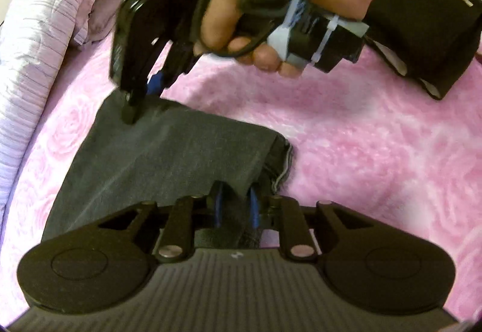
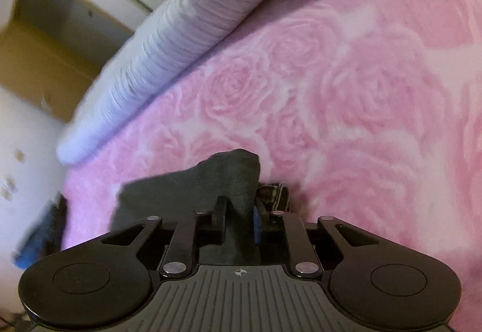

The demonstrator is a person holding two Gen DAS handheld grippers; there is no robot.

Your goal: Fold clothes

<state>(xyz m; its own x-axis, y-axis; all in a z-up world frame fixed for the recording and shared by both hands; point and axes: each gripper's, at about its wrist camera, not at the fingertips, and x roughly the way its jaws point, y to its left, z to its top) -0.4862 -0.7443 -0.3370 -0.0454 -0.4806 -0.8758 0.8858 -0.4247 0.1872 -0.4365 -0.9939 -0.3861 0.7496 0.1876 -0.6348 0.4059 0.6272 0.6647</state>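
A dark grey garment point(image 1: 168, 148) lies on a pink rose-patterned blanket point(image 1: 361, 151); a seamed hem shows at its right edge. In the left wrist view my left gripper point(image 1: 236, 205) is shut on the near edge of the garment, with cloth pinched between its blue pads. A hand point(image 1: 271, 0) holds my right gripper point(image 1: 137, 104), which pinches the garment's far left corner. In the right wrist view the right gripper point(image 2: 241, 214) is shut on a raised fold of the grey garment point(image 2: 229, 178), and the hem lies just to its right.
A rolled pale lilac quilt point(image 1: 36, 30) runs along the blanket's far left edge and shows again point(image 2: 186, 30) in the right wrist view. Beyond it stand an open cardboard box point(image 2: 51, 45) and white cabinets. A blurred blue object point(image 2: 39, 241) sits at the left edge.
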